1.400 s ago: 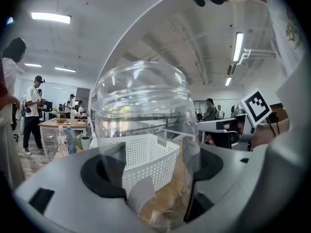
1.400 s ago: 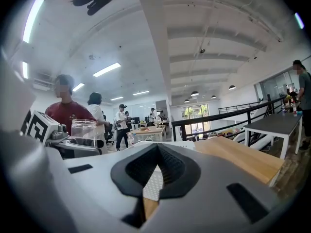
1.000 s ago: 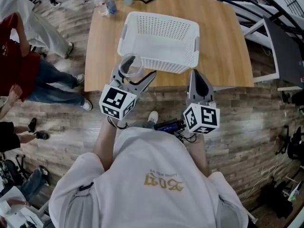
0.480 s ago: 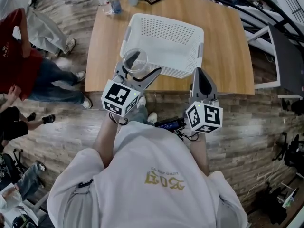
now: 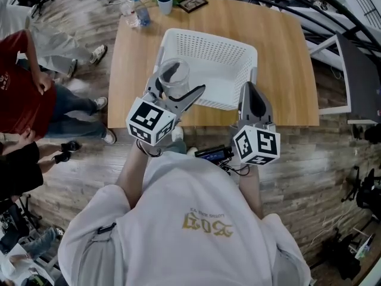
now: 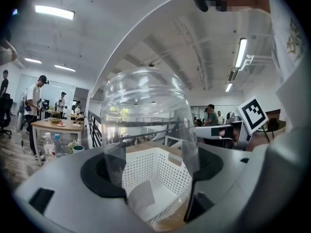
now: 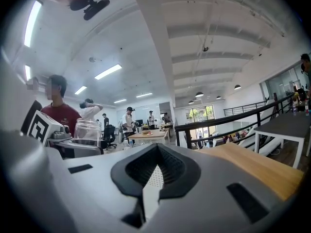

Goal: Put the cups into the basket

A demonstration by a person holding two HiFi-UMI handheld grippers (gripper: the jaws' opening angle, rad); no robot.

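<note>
Setting: wooden table (image 5: 286,58) on a plank floor, seen from above in the head view; bystanders (image 5: 30,82) stand at the left.
Basket (image 5: 214,39): white, perforated, open top; it sits mid-table, with its near wall close to the table's near edge.
Clear cup (image 5: 174,75): upright and off the table, over the basket's near-left corner.
Left gripper (image 5: 178,88): fingers clamped on the clear cup, one on each side of its lower wall.
Right gripper (image 5: 250,88): fingers pressed together with nothing between them; it hangs over the table's near edge, just beside the basket's near-right corner.
Left gripper view only: the basket's holed walls and floor show through the cup's clear wall, beyond and below it.
Right gripper view only: the gripped cup shows side-on at the left, with bare tabletop stretching away at the right.
Head view only: the cup's place against the basket rim, and both marker cubes (image 5: 150,122).
Open room: bare wood lies right of the basket and beyond it.
Far-left corner: two bottles (image 5: 134,8), a blue mug (image 5: 164,2) and a framed item (image 5: 193,3), all well apart from both grippers.
</note>
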